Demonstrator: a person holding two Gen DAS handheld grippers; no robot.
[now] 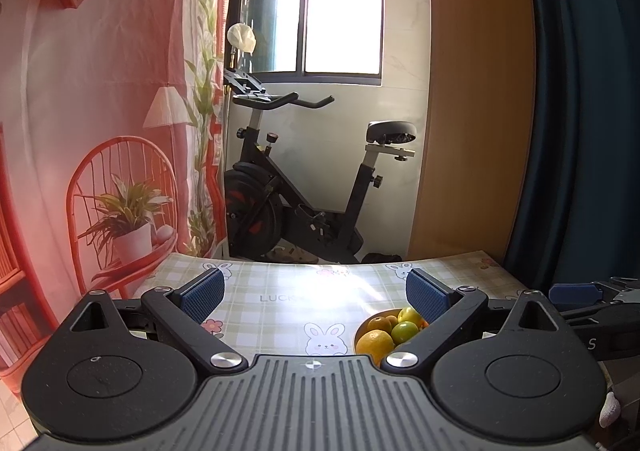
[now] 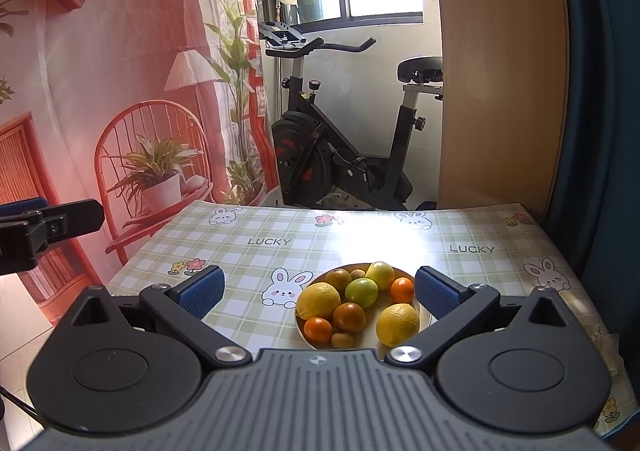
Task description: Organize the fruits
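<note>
A round plate holding several citrus fruits stands on the checked tablecloth. In it I see a large yellow lemon, a second lemon, a green lime, an orange and small mandarins. My right gripper is open above the near side of the plate, nothing between its blue pads. In the left wrist view the same plate lies low right, partly hidden behind the right finger. My left gripper is open and empty over bare cloth left of the plate.
The other gripper shows at each view's edge: the left one at far left, the right one at far right. Behind the table stand an exercise bike, a printed red backdrop, a wooden panel and a blue curtain.
</note>
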